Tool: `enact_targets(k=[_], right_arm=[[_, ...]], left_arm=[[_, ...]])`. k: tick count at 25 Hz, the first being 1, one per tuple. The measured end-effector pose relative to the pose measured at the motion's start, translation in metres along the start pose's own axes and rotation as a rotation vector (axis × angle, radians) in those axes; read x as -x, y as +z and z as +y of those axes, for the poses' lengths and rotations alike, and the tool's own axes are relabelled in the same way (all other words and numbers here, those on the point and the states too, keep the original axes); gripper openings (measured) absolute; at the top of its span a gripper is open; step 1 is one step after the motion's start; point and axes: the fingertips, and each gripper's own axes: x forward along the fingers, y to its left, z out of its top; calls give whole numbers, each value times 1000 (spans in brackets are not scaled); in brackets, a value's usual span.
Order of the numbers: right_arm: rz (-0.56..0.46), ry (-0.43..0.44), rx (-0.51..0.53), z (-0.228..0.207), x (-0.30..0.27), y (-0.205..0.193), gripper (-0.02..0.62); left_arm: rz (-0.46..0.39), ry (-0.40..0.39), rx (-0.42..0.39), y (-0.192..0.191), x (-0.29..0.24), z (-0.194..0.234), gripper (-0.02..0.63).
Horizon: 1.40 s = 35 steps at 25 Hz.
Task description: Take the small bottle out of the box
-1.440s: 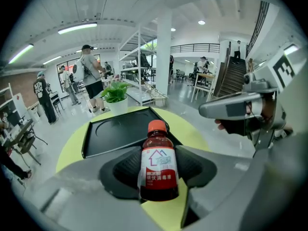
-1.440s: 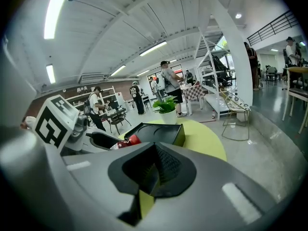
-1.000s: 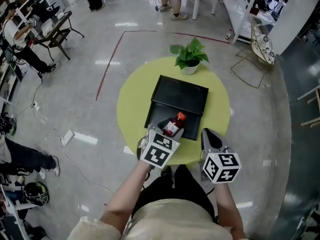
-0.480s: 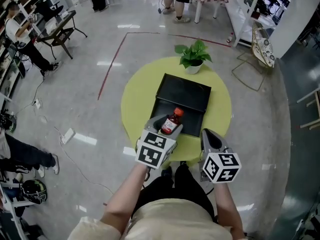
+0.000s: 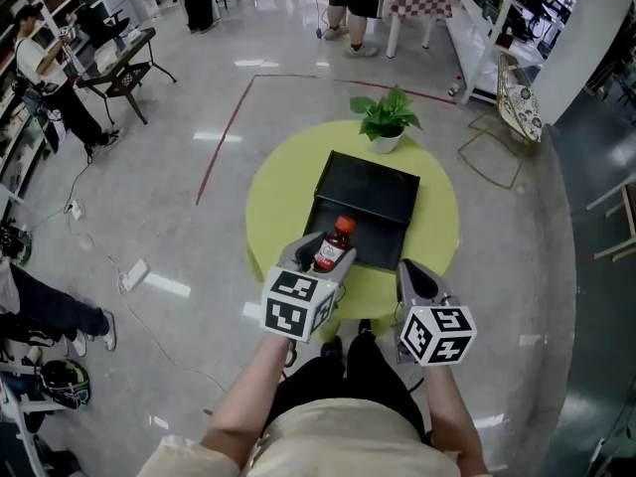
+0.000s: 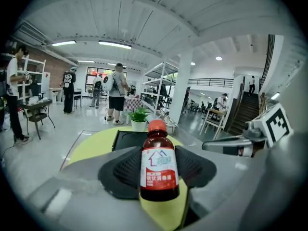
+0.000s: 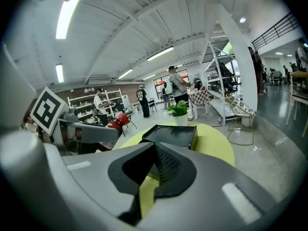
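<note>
The small bottle (image 5: 332,243) has dark red liquid, a red cap and a white label. It stands upright between the pads of my left gripper (image 5: 323,256), which is shut on its body. It hangs over the near left corner of the open black box (image 5: 370,203) on the round yellow table (image 5: 438,217). In the left gripper view the bottle (image 6: 159,170) fills the middle, with the box (image 6: 126,139) behind it. My right gripper (image 5: 408,266) hovers at the table's near edge, to the right of the left one, shut with nothing in it (image 7: 153,163).
A potted green plant (image 5: 386,117) stands on the table's far side behind the box. Around the table is shiny grey floor with a red line. People stand at the back, and a desk with chairs (image 5: 121,63) is at far left. Shelves stand at right.
My left gripper has lifted the bottle higher and drawn it a little left and toward me, off the box's front part. The right gripper has hardly moved.
</note>
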Motion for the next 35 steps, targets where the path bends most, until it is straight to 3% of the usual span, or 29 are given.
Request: enact_targets(k=[15, 35], right_arm=[[-11, 31, 8, 30, 6, -5, 2], [-65, -1, 30, 45, 24, 3, 2]], left_arm=[[-72, 39, 41, -2, 40, 14, 227], [-203, 94, 86, -6, 82, 36, 227]])
